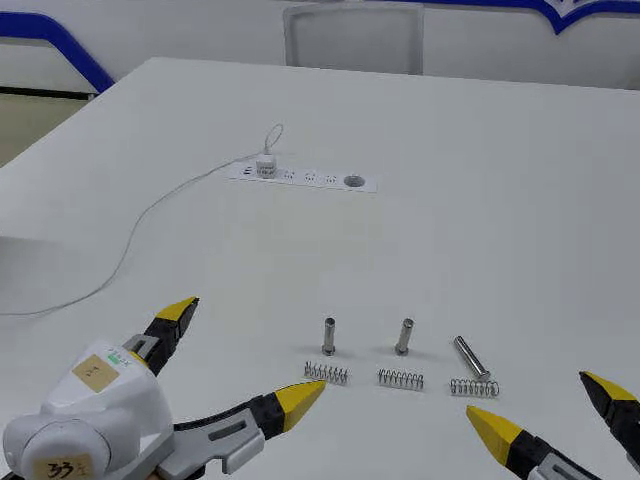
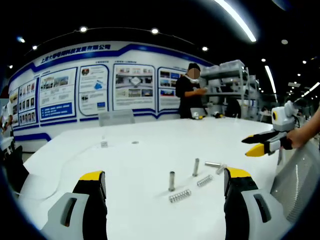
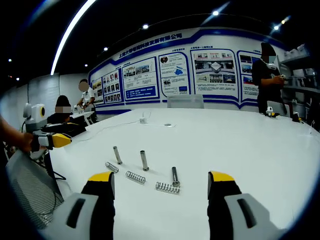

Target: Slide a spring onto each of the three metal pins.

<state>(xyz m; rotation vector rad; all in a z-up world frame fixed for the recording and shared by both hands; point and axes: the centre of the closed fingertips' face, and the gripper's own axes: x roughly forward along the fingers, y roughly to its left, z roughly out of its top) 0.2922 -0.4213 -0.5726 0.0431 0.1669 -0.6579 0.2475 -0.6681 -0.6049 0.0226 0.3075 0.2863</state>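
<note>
Wide white counter (image 1: 480, 230) first, and over its near edge both tools hover: the left claw (image 1: 240, 352) spread wide and empty, the right claw (image 1: 548, 405) just as wide, nothing in it either. Between them and a touch farther out sits the work. Three metal pins, count them: the left pin (image 1: 329, 335) and middle pin (image 1: 404, 336) standing upright, the right pin (image 1: 470, 357) apparently lying on its side. Just in front of each, a spring lies flat, three in all: left spring (image 1: 326, 373), middle spring (image 1: 400, 379), right spring (image 1: 474, 387), that last one just beside its pin's near end. Not one spring is on a pin, so I'd call this the very start, the reach for a first spring. The next move wants a light pinch across the coils, no crushing, then the open end lined up over a pin top. The lying pin likely needs the other claw to steady it.
</note>
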